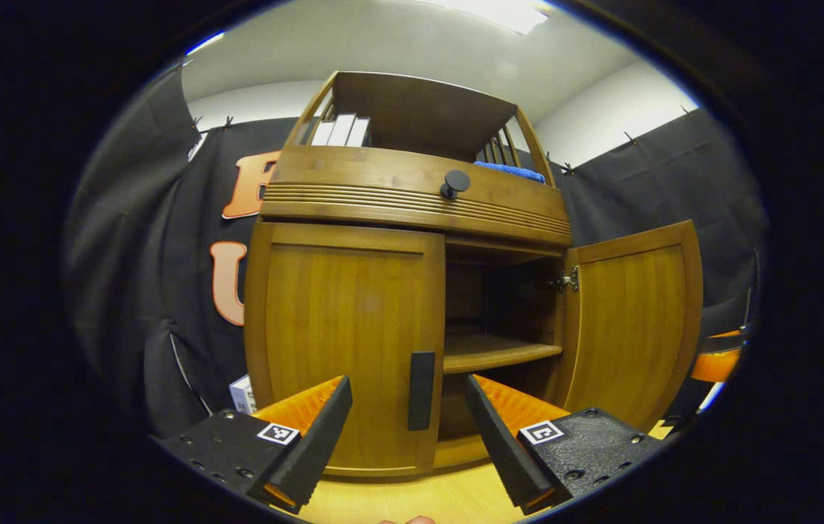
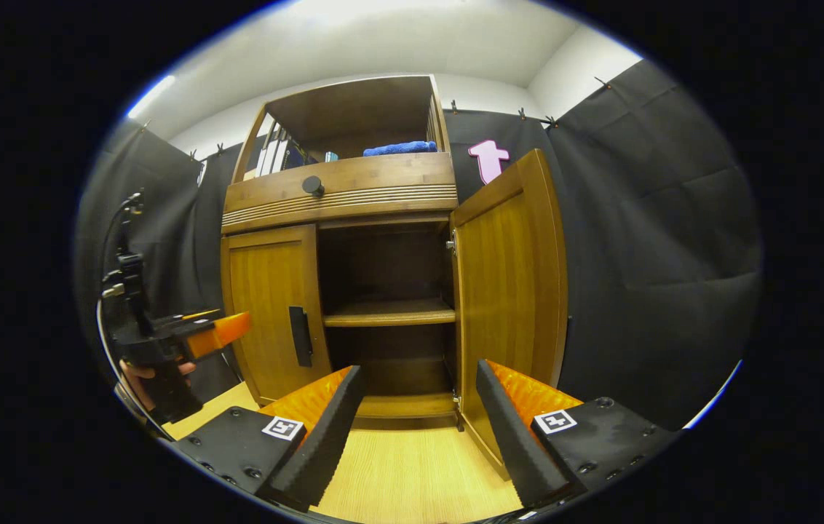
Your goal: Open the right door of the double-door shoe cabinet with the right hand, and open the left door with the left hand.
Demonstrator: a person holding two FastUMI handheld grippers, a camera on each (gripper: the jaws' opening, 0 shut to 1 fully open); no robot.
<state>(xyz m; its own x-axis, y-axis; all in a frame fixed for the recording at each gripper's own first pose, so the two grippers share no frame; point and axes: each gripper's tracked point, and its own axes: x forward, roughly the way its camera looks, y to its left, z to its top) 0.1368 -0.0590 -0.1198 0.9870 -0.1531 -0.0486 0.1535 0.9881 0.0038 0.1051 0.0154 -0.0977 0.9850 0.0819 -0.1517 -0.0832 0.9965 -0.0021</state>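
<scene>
The wooden shoe cabinet point(image 1: 412, 189) point(image 2: 339, 193) stands ahead of me. Its right door point(image 1: 634, 320) point(image 2: 510, 280) is swung wide open, showing a dark interior with a shelf point(image 1: 499, 353) point(image 2: 390, 314). The left door point(image 1: 346, 342) point(image 2: 274, 306) lies flat against the frame, with a dark vertical handle point(image 1: 421, 391) point(image 2: 300, 335) near its inner edge. My left gripper point(image 1: 408, 444) is open, close in front of that handle, touching nothing. My right gripper point(image 2: 419, 429) is open and empty, facing the opening and the open door's edge. In the right gripper view the left gripper point(image 2: 164, 342) appears at far left, held by a hand.
A drawer front with a round dark knob point(image 1: 455, 182) point(image 2: 312, 185) sits above the doors. The top shelf holds books point(image 1: 341, 131) and a blue cloth point(image 1: 510, 171) point(image 2: 399, 148). A small white box point(image 1: 242, 394) lies left of the cabinet. Light wooden floor point(image 2: 412, 473) runs below.
</scene>
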